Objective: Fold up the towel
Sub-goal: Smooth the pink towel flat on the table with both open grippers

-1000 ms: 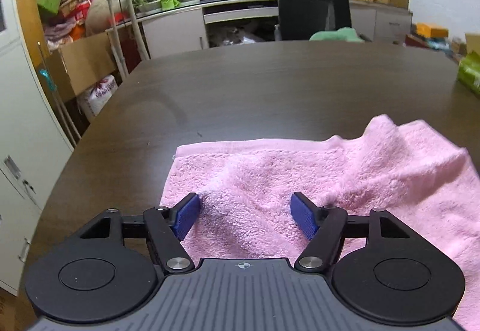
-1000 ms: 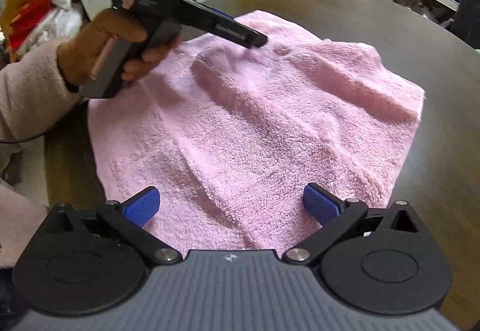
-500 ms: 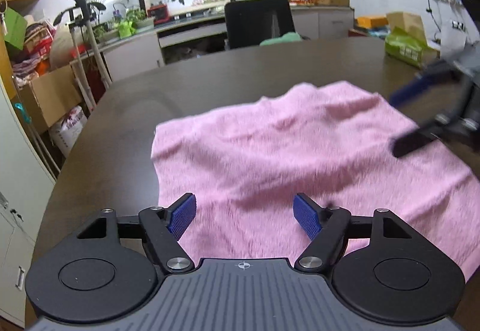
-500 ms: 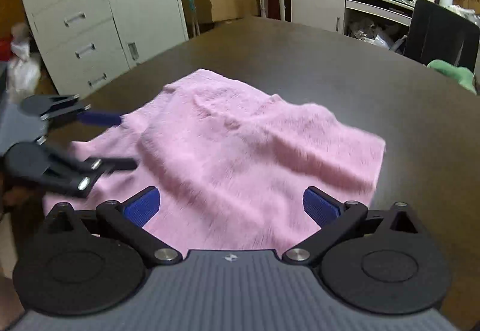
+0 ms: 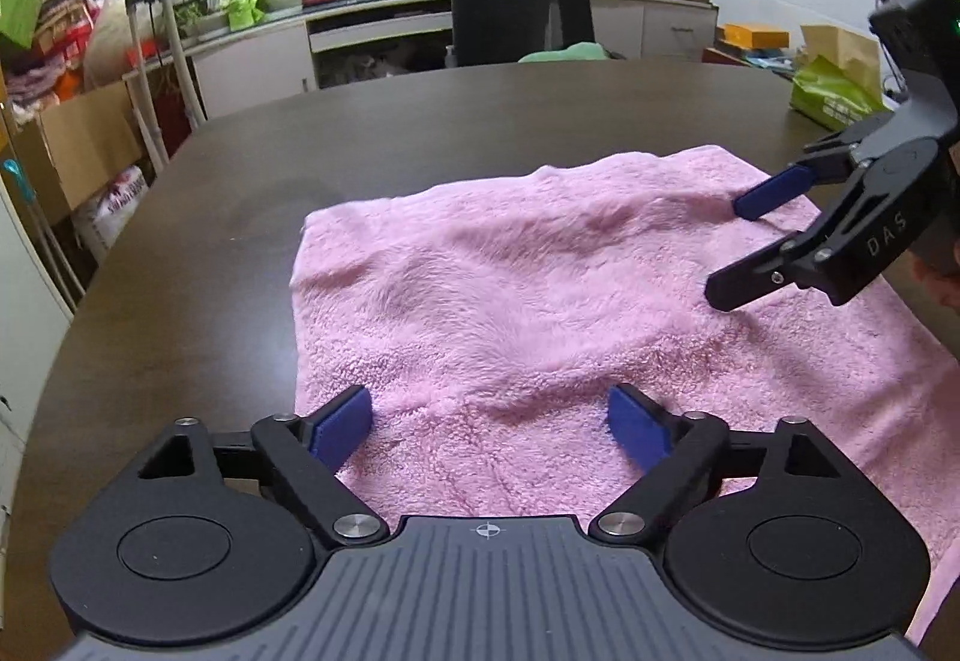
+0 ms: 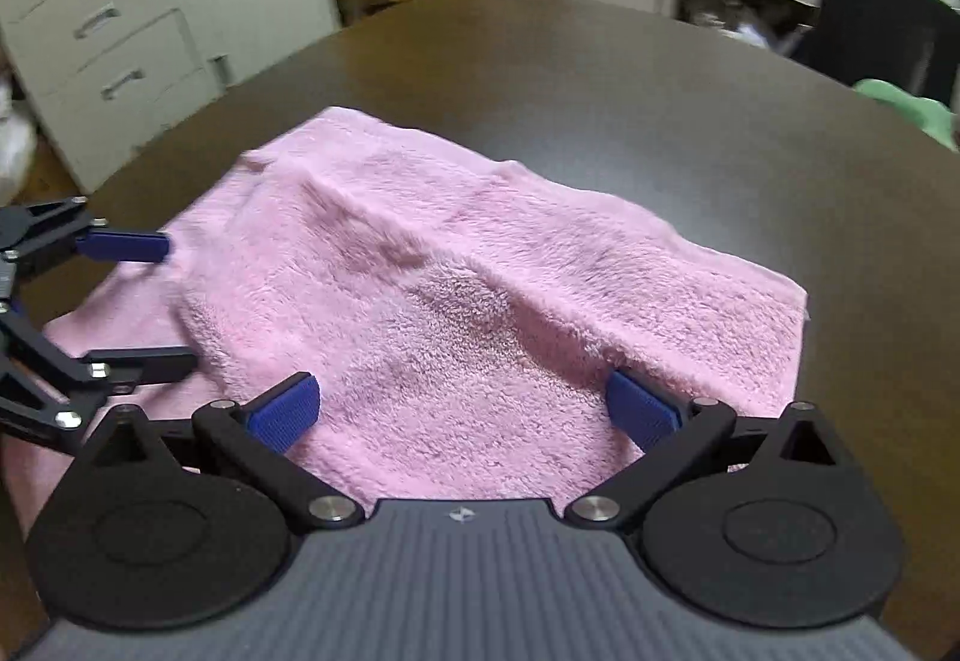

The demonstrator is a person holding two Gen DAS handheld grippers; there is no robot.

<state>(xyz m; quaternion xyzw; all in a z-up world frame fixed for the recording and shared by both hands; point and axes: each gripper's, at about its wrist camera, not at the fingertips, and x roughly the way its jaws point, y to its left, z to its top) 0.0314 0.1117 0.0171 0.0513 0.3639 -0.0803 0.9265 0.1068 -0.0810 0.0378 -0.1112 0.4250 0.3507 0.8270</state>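
Left tongs (image 5: 489, 421) and right tongs (image 6: 465, 412) gaping wide, empty, pink towel (image 5: 540, 313) lying rumpled, long axis left-right

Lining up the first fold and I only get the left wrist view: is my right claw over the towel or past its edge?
Observer: Over it. In the right wrist view the right claw is open, with the towel under both pads and bare table only further right.
Operator: Any cloth caught in it?
Observer: No. A raised ridge of towel runs up to its right pad, but nothing is pinched.
Operator: How does my left claw look from there?
Observer: The left claw is open at the towel's left border. I cannot tell whether it touches.
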